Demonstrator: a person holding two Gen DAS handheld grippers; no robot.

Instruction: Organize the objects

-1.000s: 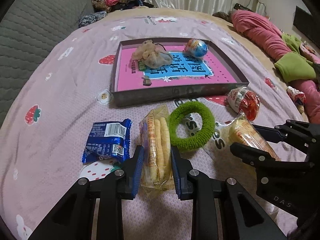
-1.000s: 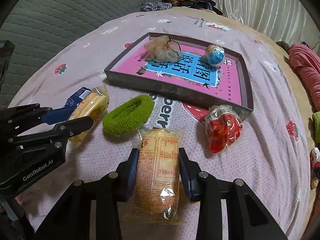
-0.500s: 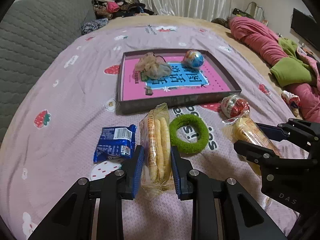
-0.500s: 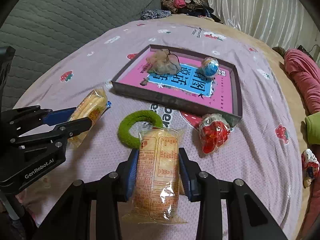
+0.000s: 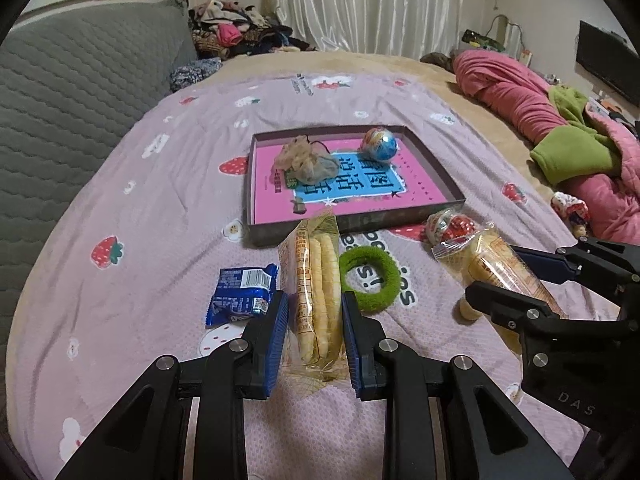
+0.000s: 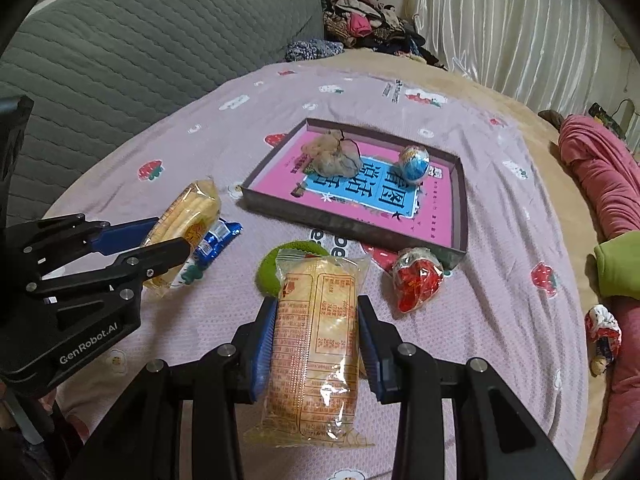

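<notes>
My left gripper [image 5: 314, 320] is shut on a clear packet of yellow rice crackers [image 5: 316, 292], held edge-on above the bedspread. My right gripper [image 6: 316, 320] is shut on a second cracker packet [image 6: 316, 344], its printed label facing up. Each gripper shows in the other's view: the right one [image 5: 516, 276] at right, the left one [image 6: 160, 236] at left. Ahead lies a shallow box [image 5: 432, 164] with a pink and blue floor, holding a beige cloth pouch [image 5: 308, 162] and a blue foil egg [image 5: 379, 143].
On the strawberry-print bedspread lie a green hair tie [image 5: 370, 278], a blue snack wrapper [image 5: 242, 294] and a red-and-white wrapped sweet bag [image 6: 418, 282]. A grey quilted headboard [image 6: 120, 40] rises at left. Pink and green bedding [image 5: 560, 128] is heaped at right.
Both grippers have risen with their cracker packets, which are now off the bedspread. The box and loose items look smaller and farther below.
</notes>
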